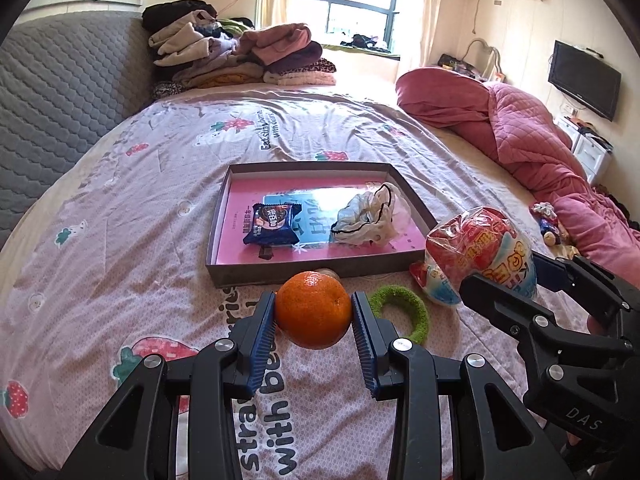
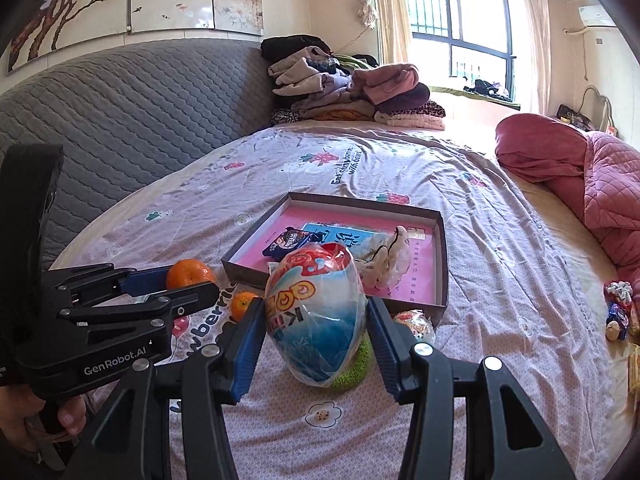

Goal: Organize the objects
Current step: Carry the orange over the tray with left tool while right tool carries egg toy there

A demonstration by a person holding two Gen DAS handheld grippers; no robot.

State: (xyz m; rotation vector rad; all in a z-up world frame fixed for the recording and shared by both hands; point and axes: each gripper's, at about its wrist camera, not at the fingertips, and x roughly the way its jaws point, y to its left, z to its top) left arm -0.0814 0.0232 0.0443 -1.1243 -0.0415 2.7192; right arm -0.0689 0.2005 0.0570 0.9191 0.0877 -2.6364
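Observation:
My left gripper [image 1: 314,312] is shut on an orange [image 1: 314,310], held just above the bedsheet in front of a shallow grey box [image 1: 224,256] with a pink floor. The box holds a dark blue snack packet [image 1: 272,228] and a crumpled white bag [image 1: 372,216]. My right gripper [image 2: 316,320] is shut on a plastic-wrapped egg-shaped toy [image 2: 316,312], lifted over a green fuzzy ring [image 2: 356,368]. In the right wrist view the left gripper [image 2: 180,280] with its orange [image 2: 188,274] is at the left. A second orange [image 2: 244,306] and a smaller wrapped egg [image 2: 416,326] lie by the box's near edge.
A pile of folded clothes [image 1: 240,56] sits at the far end of the bed, against the grey quilted headboard [image 2: 120,120]. A pink quilt [image 1: 532,140] is bunched along the right side, with small trinkets [image 2: 618,312] beside it.

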